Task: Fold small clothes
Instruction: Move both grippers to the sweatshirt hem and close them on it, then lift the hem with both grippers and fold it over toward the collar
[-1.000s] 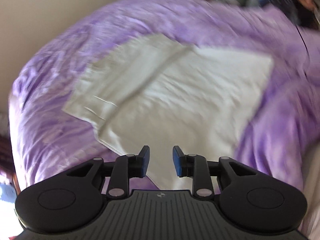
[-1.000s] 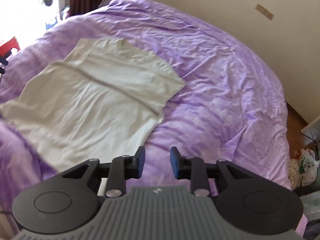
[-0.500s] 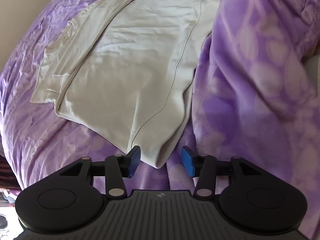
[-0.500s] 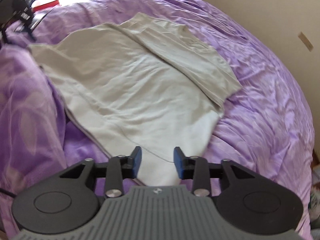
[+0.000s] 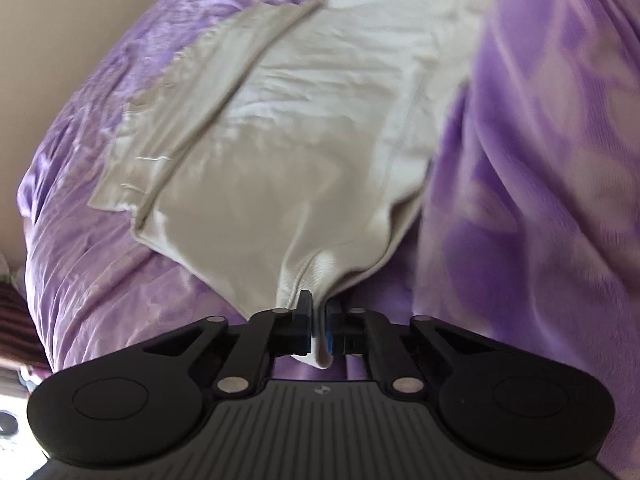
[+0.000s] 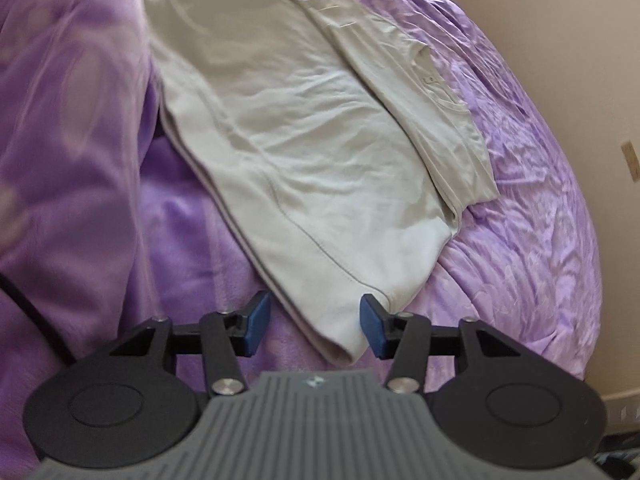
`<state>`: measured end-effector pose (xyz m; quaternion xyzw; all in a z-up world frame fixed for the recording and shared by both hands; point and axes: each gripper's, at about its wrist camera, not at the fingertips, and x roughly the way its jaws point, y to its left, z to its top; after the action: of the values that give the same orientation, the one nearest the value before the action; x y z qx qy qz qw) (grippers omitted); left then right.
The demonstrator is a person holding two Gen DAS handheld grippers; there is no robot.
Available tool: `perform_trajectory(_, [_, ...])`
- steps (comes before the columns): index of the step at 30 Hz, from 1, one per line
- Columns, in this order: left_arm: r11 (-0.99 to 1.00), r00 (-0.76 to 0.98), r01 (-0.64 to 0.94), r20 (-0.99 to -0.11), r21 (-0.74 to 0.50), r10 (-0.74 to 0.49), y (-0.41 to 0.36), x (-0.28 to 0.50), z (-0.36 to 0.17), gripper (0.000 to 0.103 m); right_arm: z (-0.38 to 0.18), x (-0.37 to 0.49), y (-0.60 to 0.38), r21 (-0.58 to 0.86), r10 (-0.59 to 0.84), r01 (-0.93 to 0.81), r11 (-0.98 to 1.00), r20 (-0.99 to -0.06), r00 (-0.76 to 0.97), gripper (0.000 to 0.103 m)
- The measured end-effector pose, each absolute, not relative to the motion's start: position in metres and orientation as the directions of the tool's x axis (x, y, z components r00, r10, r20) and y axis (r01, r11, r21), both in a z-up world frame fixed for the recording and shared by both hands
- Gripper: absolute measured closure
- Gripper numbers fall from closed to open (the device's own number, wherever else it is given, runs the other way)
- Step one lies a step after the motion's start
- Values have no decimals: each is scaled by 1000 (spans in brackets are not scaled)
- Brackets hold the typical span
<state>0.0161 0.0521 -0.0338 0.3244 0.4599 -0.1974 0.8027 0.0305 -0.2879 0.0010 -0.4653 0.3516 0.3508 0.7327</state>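
Left wrist view: left tongs (image 5: pixel 318 330) pinching beige shirt (image 5: pixel 288 152) corner on purple bedspread (image 5: pixel 100 272); right tongs (image 6: pixel 314 326) opening astride hem.

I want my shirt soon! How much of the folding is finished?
One side of the beige cotton T-shirt already lies folded over. The left gripper is shut on a bottom corner; the right gripper is opening around the other, not pinching yet. The fold up the purple bedspread remains.

Soft daylight, fairly bright. Fisheye bends the edges. The purple blanket (image 5: pixel 540 160) is smeared with motion blur on both views
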Motion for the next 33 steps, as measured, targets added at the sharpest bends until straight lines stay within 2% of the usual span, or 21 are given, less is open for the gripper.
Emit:
perform_trajectory(4, [818,534,506,-844,272,-50,66,26,-8,100,-7,26,-286,-474,177,-844,251,-835,522,57])
perform_trajectory(8, [863,580,436,-813,255,-53,72,31,13,100,-15,24,-281,-511,168,-838,193,-824,541,60])
perform_trajectory(10, [881,594,406,-803,243,-53,75,34,22,100,-16,25,-279,-516,167,-834,194,-821,547,79])
perform_trajectory(15, [897,623,368,-781,244,-43,81,36,35,100,-13,31,-279,-519,161,-824,226,-814,557,102])
perform_trajectory(20, [903,642,343,-766,258,-25,84,38,40,100,5,38,-282,-503,206,-808,307,-794,572,103])
perform_trajectory(26, [920,685,288,-728,265,-5,90,42,57,100,45,50,-285,-520,251,-737,432,-715,652,103])
perform_trajectory(33, [921,792,228,-611,317,15,91,26,94,100,84,50,-283,-588,258,-629,508,-593,763,103])
